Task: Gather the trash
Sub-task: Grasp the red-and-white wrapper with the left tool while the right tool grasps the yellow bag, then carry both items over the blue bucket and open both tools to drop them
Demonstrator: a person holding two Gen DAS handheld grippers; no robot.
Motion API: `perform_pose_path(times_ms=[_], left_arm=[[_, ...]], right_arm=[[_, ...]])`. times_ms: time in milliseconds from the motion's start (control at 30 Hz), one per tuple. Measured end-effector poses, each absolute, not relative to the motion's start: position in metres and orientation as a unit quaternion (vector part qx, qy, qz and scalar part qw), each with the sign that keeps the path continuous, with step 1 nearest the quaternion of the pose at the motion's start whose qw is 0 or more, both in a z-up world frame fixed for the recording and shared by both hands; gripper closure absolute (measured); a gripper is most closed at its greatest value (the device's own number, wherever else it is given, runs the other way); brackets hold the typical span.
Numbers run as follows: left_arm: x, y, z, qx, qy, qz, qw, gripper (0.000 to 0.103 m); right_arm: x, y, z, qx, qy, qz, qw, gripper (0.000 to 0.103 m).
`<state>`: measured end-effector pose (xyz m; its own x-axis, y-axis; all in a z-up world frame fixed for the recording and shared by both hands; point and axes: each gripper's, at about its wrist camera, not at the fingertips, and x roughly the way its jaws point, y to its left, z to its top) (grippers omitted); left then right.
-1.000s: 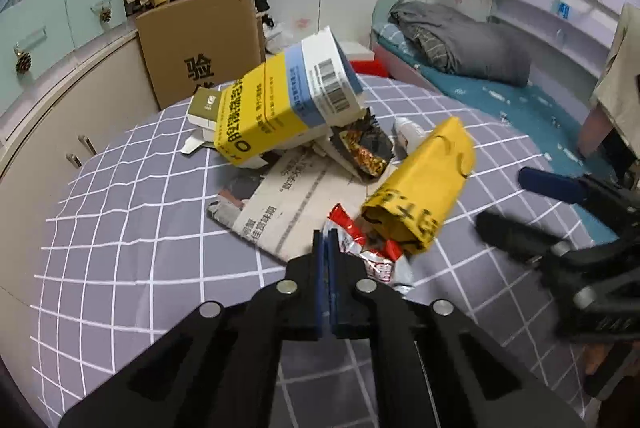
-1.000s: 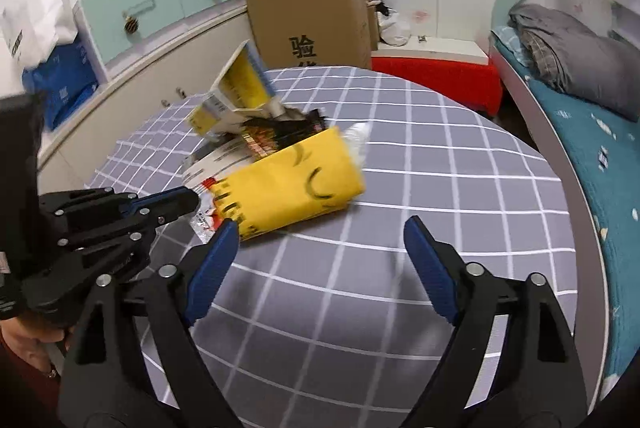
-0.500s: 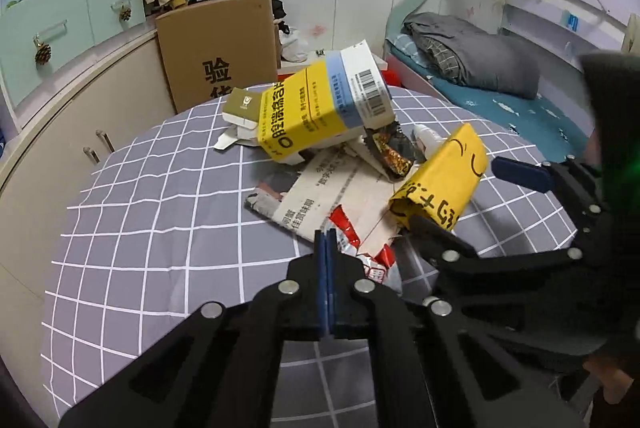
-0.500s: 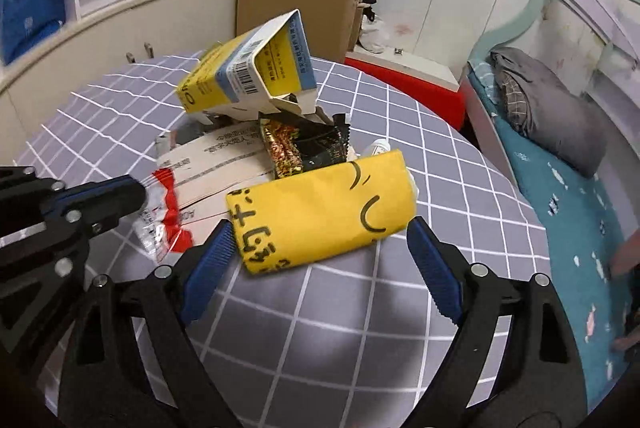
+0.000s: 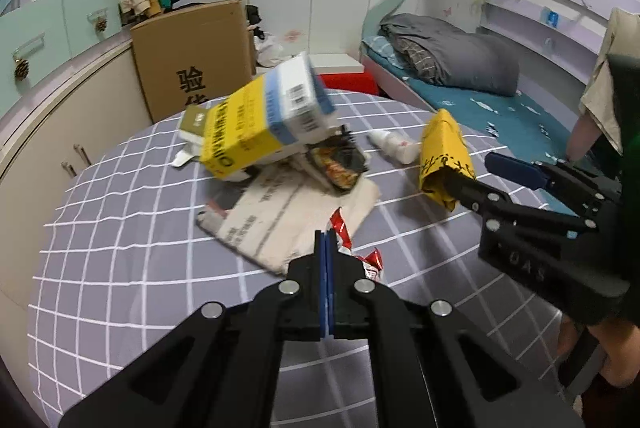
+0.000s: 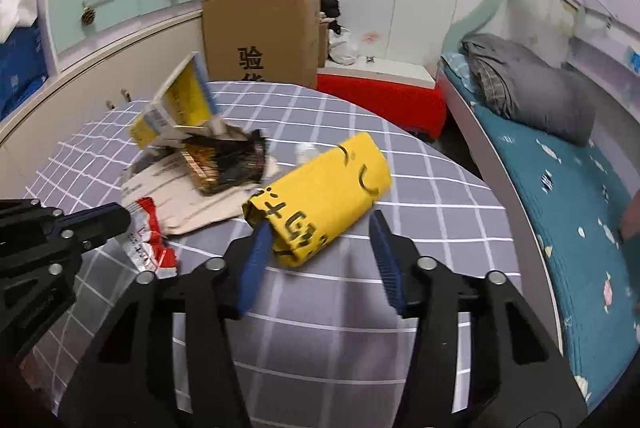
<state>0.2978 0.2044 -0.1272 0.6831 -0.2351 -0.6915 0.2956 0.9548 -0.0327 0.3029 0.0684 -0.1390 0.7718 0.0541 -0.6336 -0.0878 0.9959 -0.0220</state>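
Trash lies piled on a round table with a grey checked cloth (image 5: 120, 228). A yellow paper bag (image 6: 324, 195) lies on its side; my right gripper (image 6: 320, 240) is open with its fingers on either side of the bag's near end, and it also shows in the left wrist view (image 5: 476, 171). My left gripper (image 5: 326, 248) is shut and empty, just over a red and white wrapper (image 5: 362, 260). A yellow and blue carton (image 5: 264, 123), a dark snack bag (image 5: 340, 167), a newspaper (image 5: 288, 211) and a small white bottle (image 5: 394, 145) lie beyond.
A brown cardboard box (image 5: 192, 59) stands behind the table by low cabinets (image 5: 48, 123). A bed with a grey quilt (image 5: 452, 59) is to the right. A red box (image 6: 380, 103) sits on the floor beyond the table.
My right gripper has moved forward so its fingers straddle the yellow bag's near end. Both views have drawn back a little from the pile. My left gripper stays shut.
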Motion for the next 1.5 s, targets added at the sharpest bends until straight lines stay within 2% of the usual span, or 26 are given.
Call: perform_pose_path(times_ms=[67, 133, 167, 233, 367, 933, 1233, 1500], left_arm=[[0.298, 0.197, -0.126, 0.039, 0.371, -0.153, 0.915, 0.102], [0.298, 0.191, -0.125, 0.041, 0.371, -0.156, 0.914, 0.102], [0.299, 0.187, -0.124, 0.041, 0.371, -0.157, 0.914, 0.102], [0.299, 0.181, -0.123, 0.044, 0.37, -0.16, 0.914, 0.102], [0.299, 0.168, -0.118, 0.044, 0.367, -0.164, 0.915, 0.102], [0.294, 0.068, -0.091, 0.062, 0.347, -0.2, 0.914, 0.103], [0.286, -0.041, -0.086, 0.089, 0.342, -0.256, 0.9, 0.103], [0.282, -0.156, -0.12, 0.121, 0.361, -0.304, 0.873, 0.103]], right_arm=[[0.305, 0.056, -0.141, -0.01, 0.341, 0.043, 0.939, 0.067], [0.307, 0.048, -0.14, -0.006, 0.341, 0.044, 0.939, 0.072], [0.307, 0.043, -0.14, -0.003, 0.341, 0.047, 0.939, 0.081], [0.307, 0.036, -0.14, 0.005, 0.341, 0.051, 0.939, 0.089], [0.301, 0.019, -0.138, 0.021, 0.327, 0.055, 0.943, 0.095], [0.249, -0.092, -0.123, 0.116, 0.28, 0.045, 0.952, 0.097], [0.201, -0.191, -0.13, 0.172, 0.251, -0.009, 0.953, 0.097], [0.177, -0.277, -0.169, 0.211, 0.261, -0.07, 0.94, 0.097]])
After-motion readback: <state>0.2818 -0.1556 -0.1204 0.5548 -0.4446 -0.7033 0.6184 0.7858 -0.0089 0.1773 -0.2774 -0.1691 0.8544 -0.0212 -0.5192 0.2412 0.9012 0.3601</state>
